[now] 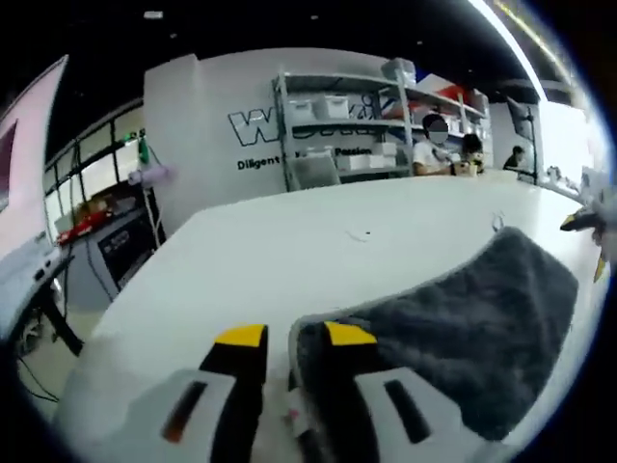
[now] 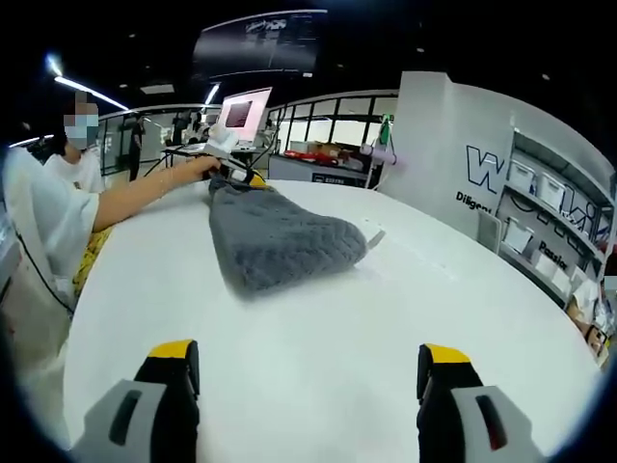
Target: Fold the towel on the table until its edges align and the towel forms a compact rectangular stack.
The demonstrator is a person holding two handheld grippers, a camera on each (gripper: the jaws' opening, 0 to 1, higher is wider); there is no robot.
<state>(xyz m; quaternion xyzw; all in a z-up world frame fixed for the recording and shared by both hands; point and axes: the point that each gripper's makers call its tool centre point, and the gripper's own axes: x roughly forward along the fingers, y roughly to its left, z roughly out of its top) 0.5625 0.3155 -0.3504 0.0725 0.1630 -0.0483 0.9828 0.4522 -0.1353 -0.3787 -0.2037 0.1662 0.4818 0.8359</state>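
The left gripper had its jaws nearly shut, pinching the near corner of the grey towel, which trailed away ahead and to its right on the white table. The right gripper hovered wide open, empty, towel well ahead. Risk, I'd say: that thin corner pinch slipping mid-fold, leaving edges skewed.

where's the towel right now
The grey towel lies on the white table, far ahead of the open right gripper; the left gripper pinches its near edge.
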